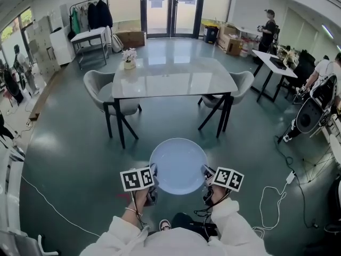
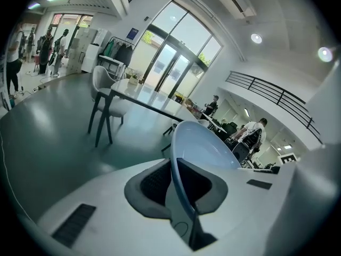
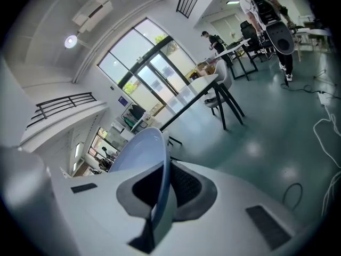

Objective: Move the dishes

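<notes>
2 pinches hold the plate (image 1: 178, 166) above the floor, left gripper (image 1: 152, 181) & right gripper (image 1: 206, 179) clamped on opposite rims, so we should carry it level, hands in step, to the worktop (image 1: 176, 79).

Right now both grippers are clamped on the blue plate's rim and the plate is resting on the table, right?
Not quite. Left gripper and right gripper do clamp the plate, but the head view shows it held over the floor, short of the table.

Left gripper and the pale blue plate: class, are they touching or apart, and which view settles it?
Touching. In the left gripper view, the left gripper is shut on the plate, rim pinched between both pads.
</notes>
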